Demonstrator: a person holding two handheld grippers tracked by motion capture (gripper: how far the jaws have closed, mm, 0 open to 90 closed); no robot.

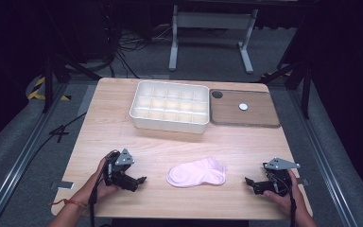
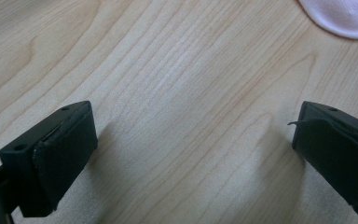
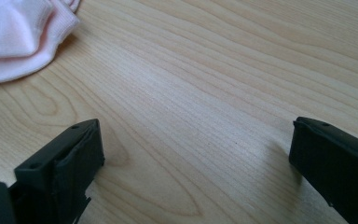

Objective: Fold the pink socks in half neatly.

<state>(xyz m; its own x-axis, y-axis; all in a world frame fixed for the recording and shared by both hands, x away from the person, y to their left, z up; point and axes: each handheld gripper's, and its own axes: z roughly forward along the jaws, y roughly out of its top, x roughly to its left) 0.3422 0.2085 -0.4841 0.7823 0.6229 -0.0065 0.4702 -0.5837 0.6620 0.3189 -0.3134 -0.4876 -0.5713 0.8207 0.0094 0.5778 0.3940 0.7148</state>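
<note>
High view looks down on a pale wooden desk [image 1: 123, 123] with fine grain, where soft pink socks [image 1: 197, 172] lie folded in a rounded heap near the front edge, between the left tool [image 1: 139, 181] and the right tool [image 1: 249, 183] and touching neither. Both tools rest low on the wood with their blocky black jaws spread wide and nothing between them. Farther back stands a white plastic tray [image 1: 170, 122] split into small square compartments, just beside a darker brown board [image 1: 255, 118].
</note>
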